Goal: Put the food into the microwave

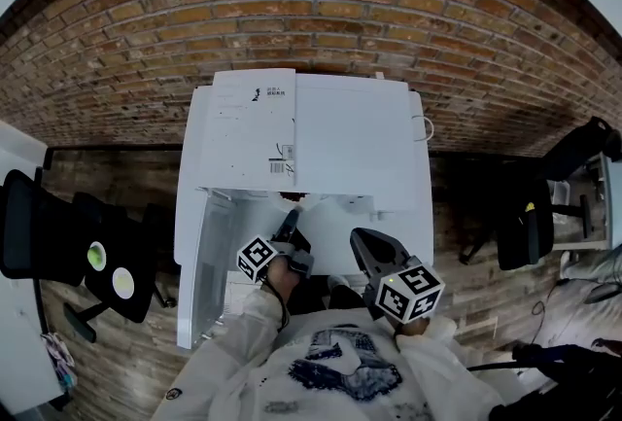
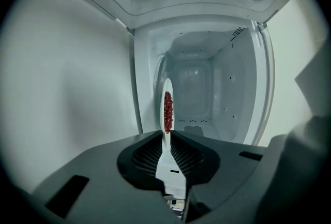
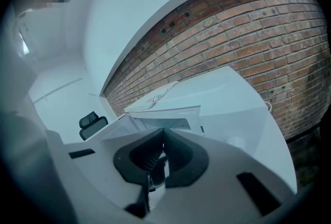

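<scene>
Left gripper (image 2: 166, 134) clamped on rim of white plate (image 2: 168, 86), held edge-on at centre frame, just before the open microwave (image 2: 194, 88) cavity; dark red granular food (image 2: 168, 112) on plate; right gripper (image 3: 163, 132) jaws together, nothing between; white microwave on wooden floor (image 1: 107, 176); brick wall (image 1: 311, 11) across upper frame.
</scene>
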Demonstrator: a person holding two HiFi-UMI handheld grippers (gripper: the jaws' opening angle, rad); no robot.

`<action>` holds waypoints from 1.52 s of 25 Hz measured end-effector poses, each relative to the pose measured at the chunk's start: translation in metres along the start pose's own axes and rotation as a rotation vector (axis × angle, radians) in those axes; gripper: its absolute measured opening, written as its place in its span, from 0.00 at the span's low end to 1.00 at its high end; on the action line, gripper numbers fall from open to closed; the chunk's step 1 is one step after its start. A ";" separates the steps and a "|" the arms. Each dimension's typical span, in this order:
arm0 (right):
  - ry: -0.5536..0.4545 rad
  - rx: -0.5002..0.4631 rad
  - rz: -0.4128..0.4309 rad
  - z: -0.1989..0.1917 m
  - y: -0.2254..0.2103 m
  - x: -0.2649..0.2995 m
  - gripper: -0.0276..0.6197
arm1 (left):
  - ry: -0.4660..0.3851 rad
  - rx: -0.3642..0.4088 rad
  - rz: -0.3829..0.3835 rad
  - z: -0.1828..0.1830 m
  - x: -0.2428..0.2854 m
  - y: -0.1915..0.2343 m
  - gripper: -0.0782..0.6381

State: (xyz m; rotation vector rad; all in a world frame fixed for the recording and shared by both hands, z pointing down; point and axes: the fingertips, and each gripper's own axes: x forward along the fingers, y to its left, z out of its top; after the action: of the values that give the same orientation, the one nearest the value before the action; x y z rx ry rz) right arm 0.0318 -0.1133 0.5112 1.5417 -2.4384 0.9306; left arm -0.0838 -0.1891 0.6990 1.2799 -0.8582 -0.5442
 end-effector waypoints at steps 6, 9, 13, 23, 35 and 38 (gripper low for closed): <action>0.000 -0.002 0.002 -0.002 0.002 0.000 0.06 | -0.003 -0.002 0.004 0.002 0.001 0.003 0.17; 0.001 0.001 0.000 -0.003 0.001 0.000 0.06 | -0.006 -0.002 0.001 0.005 0.003 0.002 0.17; 0.002 0.004 -0.001 -0.003 0.001 0.000 0.06 | -0.014 0.000 0.001 0.010 0.008 0.002 0.17; 0.006 0.007 -0.016 -0.005 0.000 -0.002 0.06 | -0.029 -0.006 0.006 0.024 0.021 0.002 0.17; 0.010 0.013 -0.014 -0.006 0.000 -0.001 0.06 | -0.019 0.010 -0.003 0.024 0.029 -0.002 0.17; 0.012 0.012 -0.011 -0.007 0.000 -0.002 0.06 | -0.006 0.028 0.002 0.022 0.028 -0.004 0.18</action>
State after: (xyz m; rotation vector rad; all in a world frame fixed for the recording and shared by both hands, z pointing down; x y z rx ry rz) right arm 0.0314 -0.1084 0.5160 1.5475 -2.4177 0.9511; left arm -0.0840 -0.2247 0.7036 1.3036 -0.8749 -0.5366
